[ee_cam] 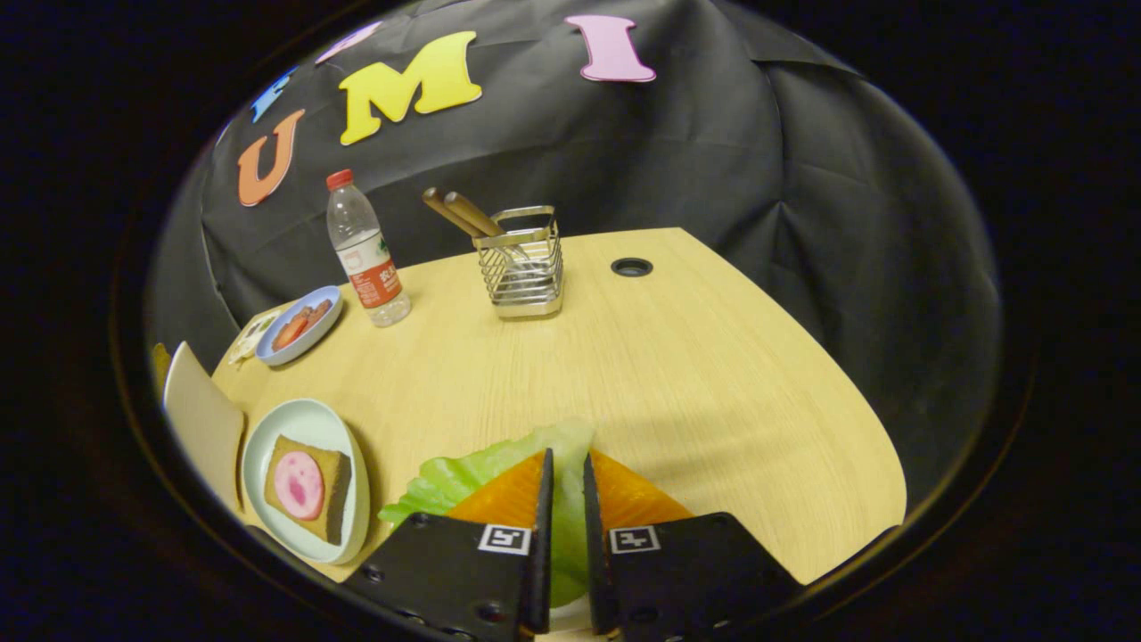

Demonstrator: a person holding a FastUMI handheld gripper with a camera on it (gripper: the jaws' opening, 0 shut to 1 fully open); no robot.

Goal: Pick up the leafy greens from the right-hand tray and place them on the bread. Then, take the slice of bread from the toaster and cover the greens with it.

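Note:
My gripper [567, 464] is shut on a light green leaf of leafy greens [463, 477], which sticks out ahead of and to the left of the fingers and hangs above the wooden table [677, 374]. To the left of the fingers a pale oval plate [307, 426] holds a brown slice of bread [332, 499] with a round pink slice of meat [298, 485] on top. The bread lies flat, apart from the greens.
Beyond the fingers stands a wire utensil holder [524, 263] with wooden handles. A water bottle [364, 250] and a blue dish of food [299, 325] sit at the far left. A cream-coloured object [201, 423] stands left of the plate. A round hole [631, 267] lies in the tabletop.

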